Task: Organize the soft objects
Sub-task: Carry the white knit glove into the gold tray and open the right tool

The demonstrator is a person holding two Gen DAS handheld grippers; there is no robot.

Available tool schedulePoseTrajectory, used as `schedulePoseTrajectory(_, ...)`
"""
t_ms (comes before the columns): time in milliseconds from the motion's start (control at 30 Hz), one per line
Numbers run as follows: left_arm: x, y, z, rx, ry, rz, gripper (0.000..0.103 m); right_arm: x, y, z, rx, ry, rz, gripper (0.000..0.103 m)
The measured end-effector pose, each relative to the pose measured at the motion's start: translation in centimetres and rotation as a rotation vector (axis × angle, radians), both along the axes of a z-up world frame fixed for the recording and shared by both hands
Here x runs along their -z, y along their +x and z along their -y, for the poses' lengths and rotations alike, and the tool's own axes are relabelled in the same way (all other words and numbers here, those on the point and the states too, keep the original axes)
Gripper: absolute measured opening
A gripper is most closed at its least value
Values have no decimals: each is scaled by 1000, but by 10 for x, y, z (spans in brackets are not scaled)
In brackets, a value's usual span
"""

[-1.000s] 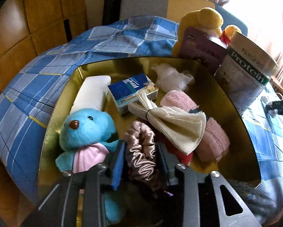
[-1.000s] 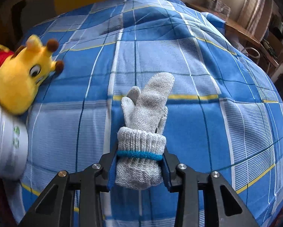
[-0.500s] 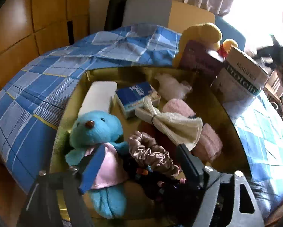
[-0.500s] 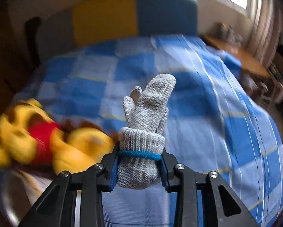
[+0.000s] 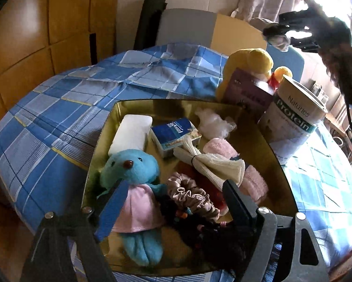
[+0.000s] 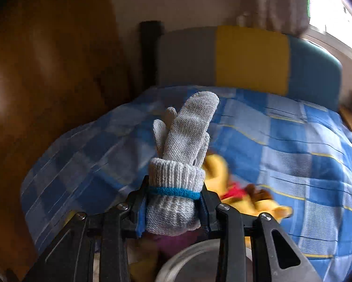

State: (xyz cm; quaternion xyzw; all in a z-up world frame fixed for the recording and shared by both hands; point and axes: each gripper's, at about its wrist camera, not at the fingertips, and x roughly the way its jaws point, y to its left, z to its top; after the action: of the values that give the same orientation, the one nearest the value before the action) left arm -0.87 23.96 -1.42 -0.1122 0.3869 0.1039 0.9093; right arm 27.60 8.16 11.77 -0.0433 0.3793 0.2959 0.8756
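Soft toys in tray [image 5: 100, 141]; canister [image 5: 293, 127] reads "Naturies Protein".

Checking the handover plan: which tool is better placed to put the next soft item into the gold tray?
Probably the right tool: it is shut on the grey knitted gloves. The left tool is open over the gold metal tray, its jaws having just been opening with nothing gripped.

The left gripper [image 5: 176, 202] tilts downward, its jaws just opened wide, gripping nothing. The right gripper [image 6: 173, 208] stays clamped, fingers toward twelve o'clock.
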Motion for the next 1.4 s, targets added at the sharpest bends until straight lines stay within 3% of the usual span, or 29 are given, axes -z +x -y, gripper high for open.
schedulePoseTrajectory(300, -10, -12, -1, -36, 25, 18, 95, 53, -71, -45, -188, -70, -57, 35)
schedulePoseTrajectory(500, -17, -21, -2, -65, 51, 32, 99, 94, -105, -39, -234, -125, -109, 35)
schedulePoseTrajectory(867, -23, -32, -4, -109, 65, 46, 102, 132, -176, -14, -222, -172, -151, 35)
schedulePoseTrajectory(1033, -25, -34, -1, -124, 74, 51, 103, 152, -199, -8, -158, -224, -136, 37)
schedulePoseTrajectory(1333, -31, -41, 8, -128, 105, 63, 103, 168, -212, -11, -101, -243, -103, 49)
schedulePoseTrajectory(1400, -33, -41, 9, -135, 119, 62, 103, 164, -215, -9, -92, -218, -90, 56)
